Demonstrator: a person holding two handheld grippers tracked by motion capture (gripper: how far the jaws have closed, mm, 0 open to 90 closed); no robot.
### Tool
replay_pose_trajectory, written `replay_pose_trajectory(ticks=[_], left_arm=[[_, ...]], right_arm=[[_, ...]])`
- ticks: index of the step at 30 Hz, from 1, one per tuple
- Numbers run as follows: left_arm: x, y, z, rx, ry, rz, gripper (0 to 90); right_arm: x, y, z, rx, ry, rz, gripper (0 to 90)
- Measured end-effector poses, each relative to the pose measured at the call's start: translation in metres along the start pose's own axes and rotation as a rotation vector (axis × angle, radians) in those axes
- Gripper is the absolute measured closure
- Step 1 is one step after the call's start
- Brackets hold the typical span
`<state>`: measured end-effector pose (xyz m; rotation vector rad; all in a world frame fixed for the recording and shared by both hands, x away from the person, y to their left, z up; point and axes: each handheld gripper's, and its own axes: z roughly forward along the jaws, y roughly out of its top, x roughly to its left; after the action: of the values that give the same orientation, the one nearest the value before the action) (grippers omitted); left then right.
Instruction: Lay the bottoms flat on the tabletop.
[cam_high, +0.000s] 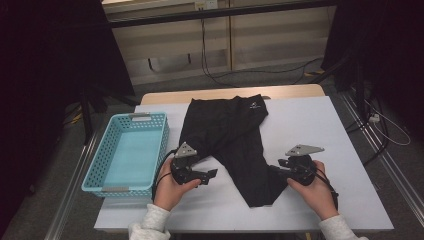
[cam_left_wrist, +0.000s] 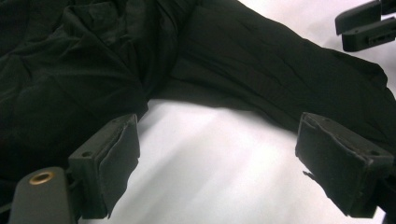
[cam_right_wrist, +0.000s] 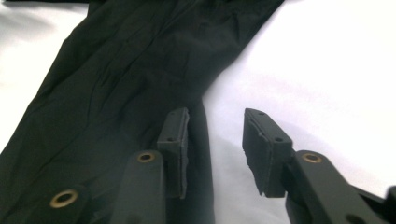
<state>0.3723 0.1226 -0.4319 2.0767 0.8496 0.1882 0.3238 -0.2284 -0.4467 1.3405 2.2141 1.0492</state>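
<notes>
High view: trousers laid out, both grippers at the leg ends

High view shows us black trousers (cam_high: 235, 142) spread on the white table (cam_high: 320, 130), waistband far, two legs running toward us. A turquoise basket (cam_high: 127, 152) stands just beside them on the left.

1. Left gripper (cam_high: 210, 175): we hold it off the cloth between the two legs, jaws wide, nothing between the pads (cam_left_wrist: 112, 158).
2. Right gripper (cam_high: 274, 170): we hold it at the hem of the right-hand leg. Its jaws stand narrowly apart; the leg edge lies by one pad (cam_right_wrist: 175, 140) without being pinched.

We judge the step in hand to be a re-grip before folding. The next move calls for each gripper to close on a leg hem, taking both fabric layers.

Markings: a small white logo (cam_high: 255, 105) sits near the waistband; we cannot read it.
</notes>
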Motion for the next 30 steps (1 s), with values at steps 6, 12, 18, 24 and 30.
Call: replay_pose_trajectory(ticks=[6, 12, 18, 24, 30], left_arm=[[0.000, -0.001, 0.002, 0.006, 0.001, -0.002, 13.7], [-0.001, -0.002, 0.003, 0.009, 0.001, 0.000, 13.7], [0.000, -0.002, 0.003, 0.008, 0.002, -0.004, 13.7], [-0.001, -0.001, 0.003, 0.004, -0.001, 0.002, 13.7], [0.001, 0.002, -0.001, -0.016, 0.007, -0.004, 13.8]], right_arm=[[0.000, -0.001, 0.006, 0.028, -0.017, -0.018, 65.5], [0.001, 0.000, 0.015, 0.048, -0.006, -0.035, 70.2], [0.003, 0.000, 0.016, 0.062, 0.037, -0.039, 90.0], [0.000, -0.006, 0.004, 0.091, 0.050, -0.025, 90.0], [-0.001, -0.017, -0.015, 0.118, 0.036, -0.024, 90.0]])
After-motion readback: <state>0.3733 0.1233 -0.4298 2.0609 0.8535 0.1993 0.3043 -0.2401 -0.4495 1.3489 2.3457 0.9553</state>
